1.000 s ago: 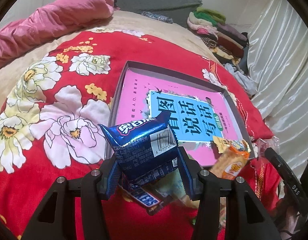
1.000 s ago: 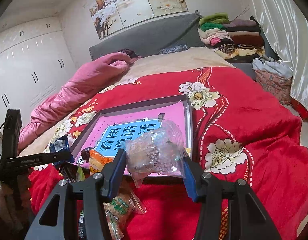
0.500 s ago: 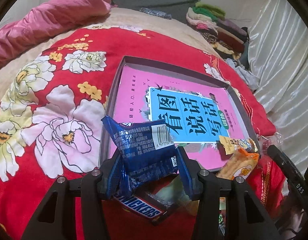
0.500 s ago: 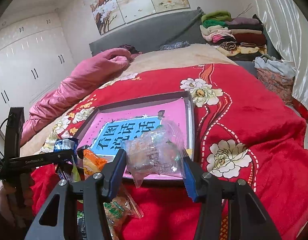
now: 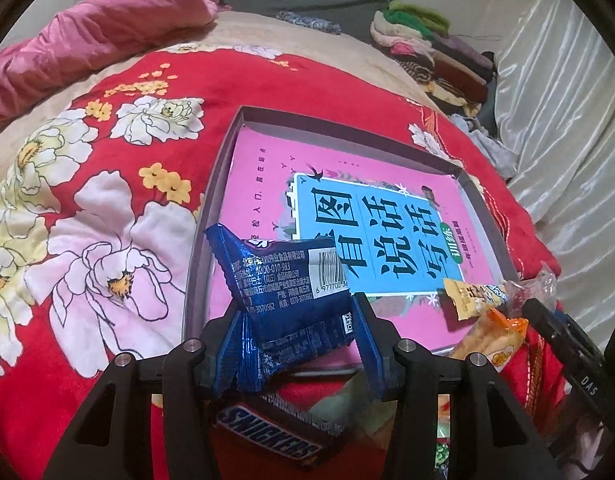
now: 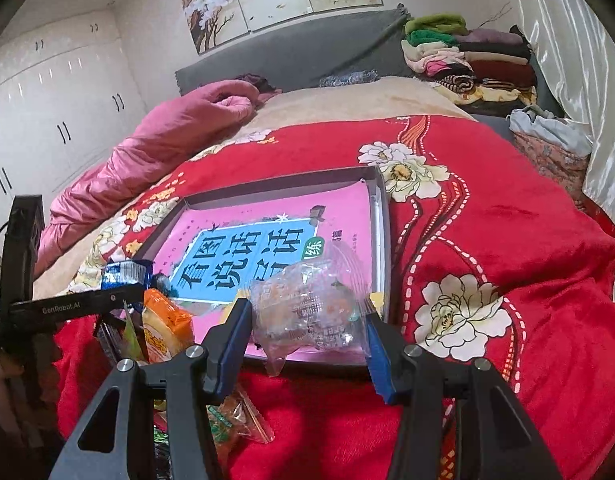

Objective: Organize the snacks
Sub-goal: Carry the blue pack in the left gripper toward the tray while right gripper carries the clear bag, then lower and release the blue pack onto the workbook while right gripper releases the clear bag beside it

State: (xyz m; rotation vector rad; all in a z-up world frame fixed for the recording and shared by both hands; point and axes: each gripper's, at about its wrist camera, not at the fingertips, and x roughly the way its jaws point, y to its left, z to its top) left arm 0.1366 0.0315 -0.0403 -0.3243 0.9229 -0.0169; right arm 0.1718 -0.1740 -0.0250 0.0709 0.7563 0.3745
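My left gripper (image 5: 297, 334) is shut on a blue snack packet (image 5: 283, 280) and holds it over the near left corner of a grey box lid (image 5: 211, 200) lined with a pink and blue book cover. My right gripper (image 6: 307, 332) is shut on a clear plastic snack packet (image 6: 311, 300) above the near right part of the same box (image 6: 381, 216). An orange snack pack (image 5: 487, 336) and a yellow packet (image 5: 473, 292) lie at the box's near edge. A Snickers bar (image 5: 267, 436) lies below my left gripper.
The box sits on a red flowered quilt (image 6: 487, 240) on a bed. A pink duvet (image 5: 87, 36) lies at the back left and folded clothes (image 6: 467, 56) at the back right. More wrapped snacks (image 6: 227, 424) lie by the near edge.
My left gripper has moved forward and lower with the blue packet, over the box's near corner. My right gripper has edged slightly closer to the box with the clear packet.
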